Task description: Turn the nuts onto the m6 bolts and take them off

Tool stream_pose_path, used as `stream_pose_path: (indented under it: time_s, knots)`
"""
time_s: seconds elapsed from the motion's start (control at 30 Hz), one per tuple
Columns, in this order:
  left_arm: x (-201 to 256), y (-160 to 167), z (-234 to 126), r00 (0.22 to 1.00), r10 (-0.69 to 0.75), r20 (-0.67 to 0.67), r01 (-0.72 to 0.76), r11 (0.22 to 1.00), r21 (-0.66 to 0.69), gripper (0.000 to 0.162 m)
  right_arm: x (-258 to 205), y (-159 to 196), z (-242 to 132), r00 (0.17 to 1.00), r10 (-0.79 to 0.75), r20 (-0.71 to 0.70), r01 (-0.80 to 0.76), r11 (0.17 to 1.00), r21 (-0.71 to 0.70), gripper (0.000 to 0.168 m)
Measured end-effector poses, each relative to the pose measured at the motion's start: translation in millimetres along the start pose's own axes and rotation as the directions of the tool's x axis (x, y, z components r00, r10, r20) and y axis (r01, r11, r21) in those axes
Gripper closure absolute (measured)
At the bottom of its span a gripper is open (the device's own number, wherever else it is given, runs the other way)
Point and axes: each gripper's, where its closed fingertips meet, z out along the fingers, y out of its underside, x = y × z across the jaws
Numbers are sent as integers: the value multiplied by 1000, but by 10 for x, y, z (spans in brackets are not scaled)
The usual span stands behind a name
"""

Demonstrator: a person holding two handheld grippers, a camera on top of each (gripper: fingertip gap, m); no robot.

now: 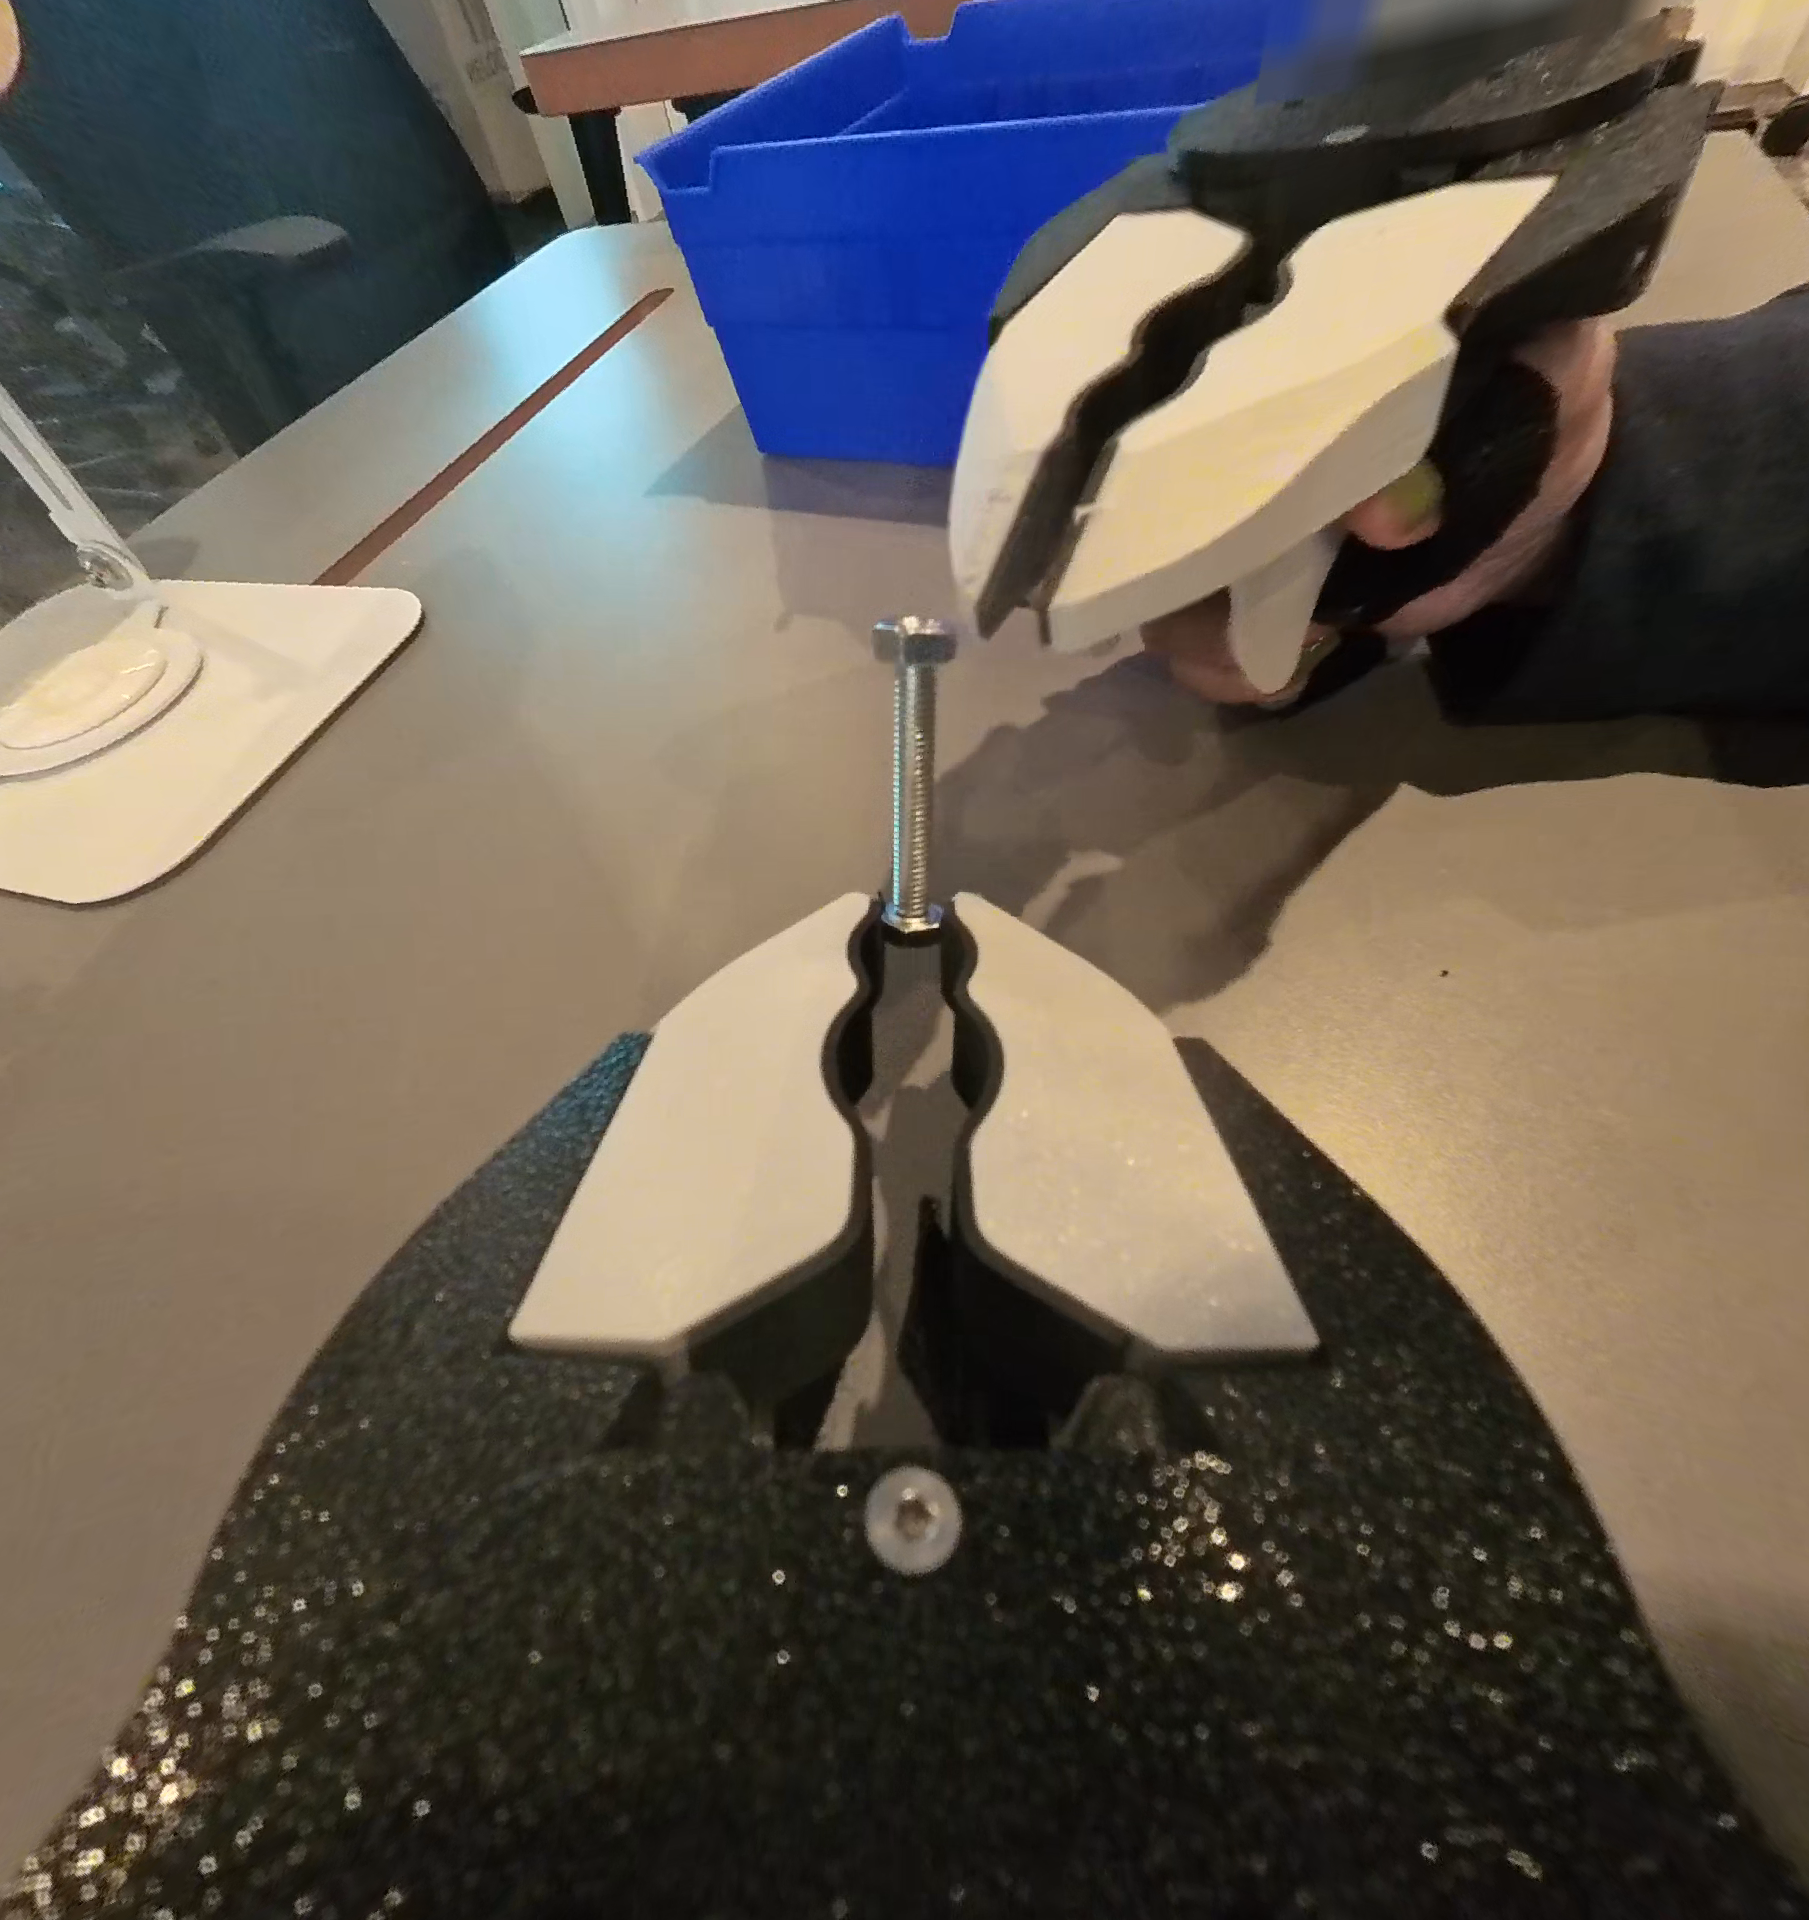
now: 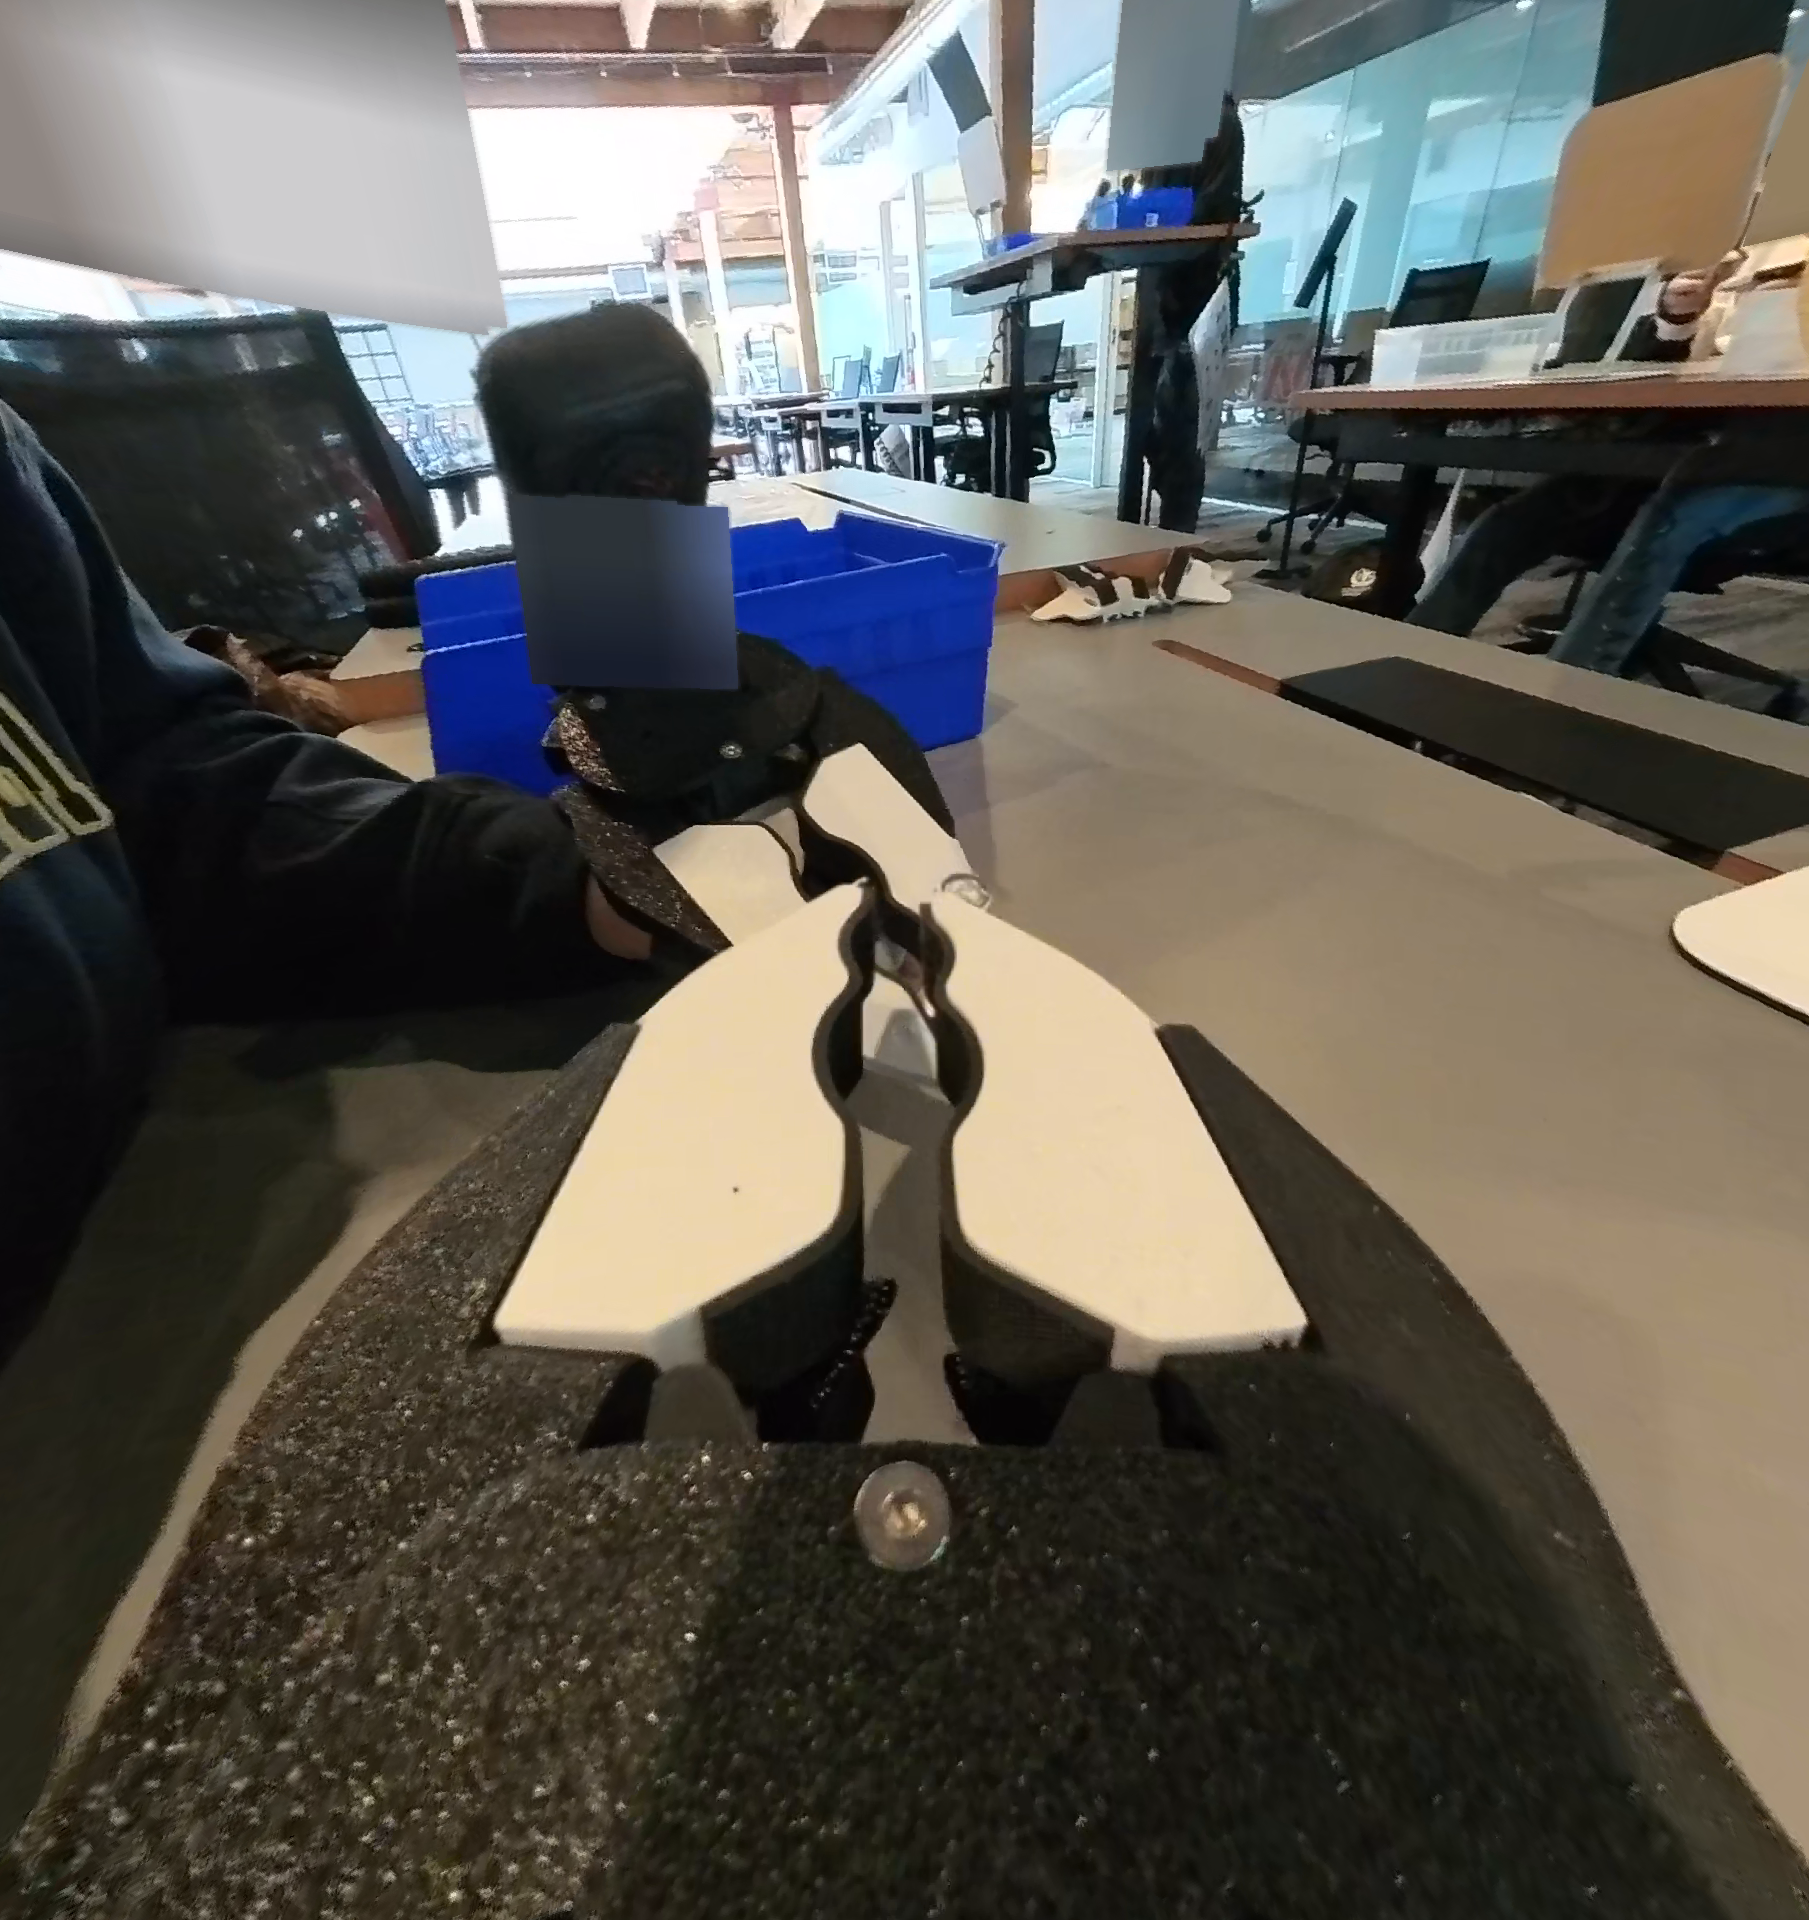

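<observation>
My left gripper (image 1: 912, 914) is shut on a silver nut (image 1: 910, 921) at its fingertips. A silver bolt (image 1: 912, 779) is threaded in the nut and sticks straight out ahead, just above the grey table (image 1: 412, 1091), with its hex head (image 1: 915, 639) at the far end. My right gripper (image 1: 1016, 623) comes in from the upper right, with its tips just right of the head and not touching it. Its jaws stand a narrow gap apart and hold nothing. In the right wrist view, the right gripper (image 2: 895, 896) points at the left gripper (image 2: 950, 875), and the nut (image 2: 965, 888) shows there.
A blue bin (image 1: 879, 312) stands on the table behind the grippers and also shows in the right wrist view (image 2: 858, 623). A white lamp base (image 1: 152, 727) lies at the left. A black mat (image 2: 1554, 748) lies farther off. A dark sleeve (image 1: 1658, 540) rests on the table at the right. Across from one pair of fingers to the other is roughly 6 cm. The white lamp base (image 1: 152, 727) is about equally far from each gripper, around 35 cm.
</observation>
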Motion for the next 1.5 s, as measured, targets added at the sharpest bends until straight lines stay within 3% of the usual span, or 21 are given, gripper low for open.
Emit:
stream_pose_path:
  time_s: [0.3,0.53,0.83,1.1,1.3,1.5]
  knots:
    - [0,1,0,1000,0,-1,0,1000,-1,152,85,-5,-4,998,-8,-65,8,1000,8,157]
    - [-3,-1,-1,1000,-2,-1,2,1000,0,152,-34,0,-21,999,-21,24,21,1000,-3,167]
    - [0,0,0,1000,-1,-2,1,1000,0,152,108,21,-9,995,-47,-90,46,999,-12,159]
    - [1,1,0,1000,-1,-3,1,1000,0,152,1,8,-19,999,-49,-12,49,999,-3,168]
    - [3,3,1,1000,-1,-3,1,1000,-2,152,125,-17,-33,993,-58,-105,60,998,10,160]
    - [2,3,1,1000,-2,-3,2,1000,-1,152,63,27,0,996,-63,-63,62,998,-14,159]
